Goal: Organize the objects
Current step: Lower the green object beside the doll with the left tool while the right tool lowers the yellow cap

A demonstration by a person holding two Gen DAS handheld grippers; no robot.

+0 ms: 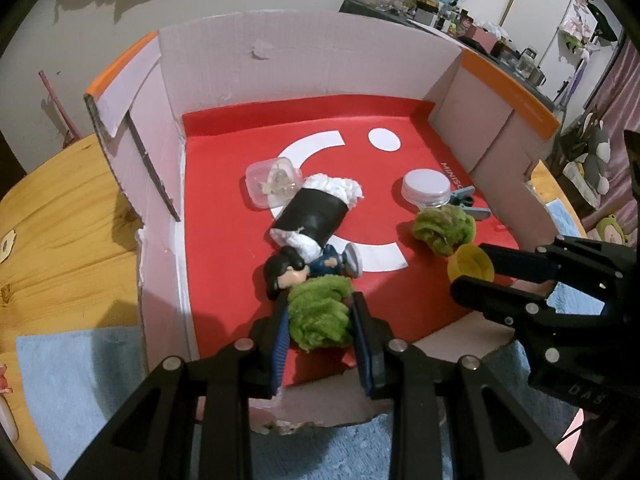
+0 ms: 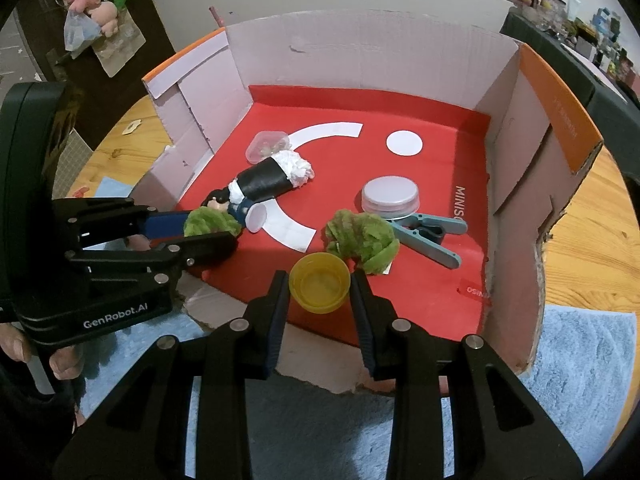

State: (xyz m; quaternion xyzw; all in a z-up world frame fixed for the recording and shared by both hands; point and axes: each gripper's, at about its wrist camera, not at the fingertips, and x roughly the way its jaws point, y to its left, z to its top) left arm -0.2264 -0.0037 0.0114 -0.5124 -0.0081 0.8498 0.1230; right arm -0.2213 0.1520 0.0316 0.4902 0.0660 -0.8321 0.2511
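- My left tool (image 1: pixel 320 312) is clenched on a green fuzzy ball (image 1: pixel 318 312), just over the red box floor (image 1: pixel 224 216).
- My right tool (image 2: pixel 320 286) grips a yellow cup (image 2: pixel 320 287).
- Risk: the figurine (image 1: pixel 296 270) touching the ball could snag and drag.

The box (image 2: pixel 376 52) stood open above, its near wall torn low. Its far right corner lay bare. A black roll (image 2: pixel 266 182), a figurine (image 2: pixel 224 200) and a clear case (image 2: pixel 266 146) crowded the left side; a jar (image 2: pixel 390 198) and clip (image 2: pixel 428 236) blocked the right edge.
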